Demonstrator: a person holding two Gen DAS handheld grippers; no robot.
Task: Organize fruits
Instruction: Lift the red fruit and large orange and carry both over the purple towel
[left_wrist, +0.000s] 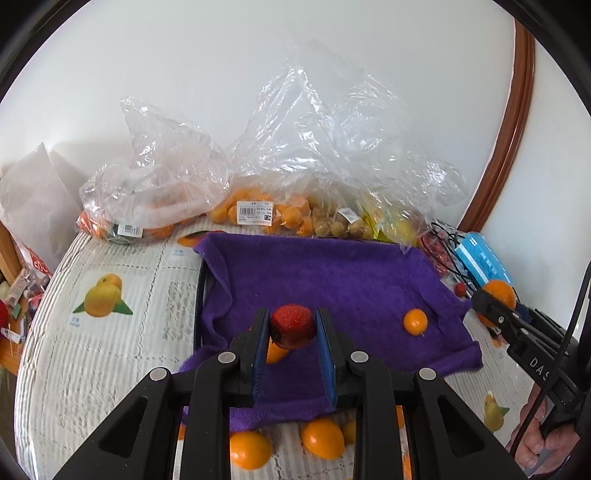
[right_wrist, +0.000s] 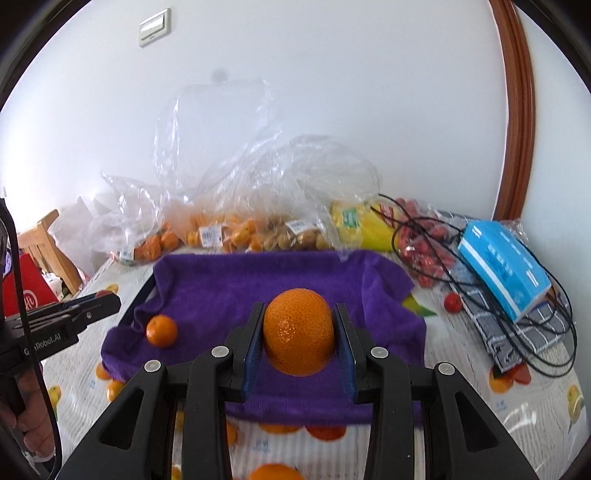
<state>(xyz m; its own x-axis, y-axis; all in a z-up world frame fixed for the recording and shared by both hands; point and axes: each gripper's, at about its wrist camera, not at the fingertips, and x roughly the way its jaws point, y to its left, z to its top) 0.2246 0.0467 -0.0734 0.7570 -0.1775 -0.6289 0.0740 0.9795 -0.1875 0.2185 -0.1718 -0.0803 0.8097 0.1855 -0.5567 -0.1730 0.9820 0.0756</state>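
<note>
The red fruit (left_wrist: 292, 326) sits between the two blue pads of the left claw (left_wrist: 291, 328), which is closed partway and pinches it on both sides. Right below it is the purple towel (left_wrist: 332, 269), spread over a tray on the bench (left_wrist: 110, 332).

The big orange (right_wrist: 299, 330) is squeezed the same way in the right claw (right_wrist: 299, 332), above the near part of the towel. A small orange (right_wrist: 161, 331) lies on the towel, left of the right claw and right of the left claw.

Both claws point toward the wall. The right claw is well off to the left claw's right, over the towel's edge.

Past the towel, clear bags of fruit (left_wrist: 255, 210) lie by the wall. To the right of the right claw are a black cable (right_wrist: 480, 280) and a blue box (right_wrist: 502, 266).
</note>
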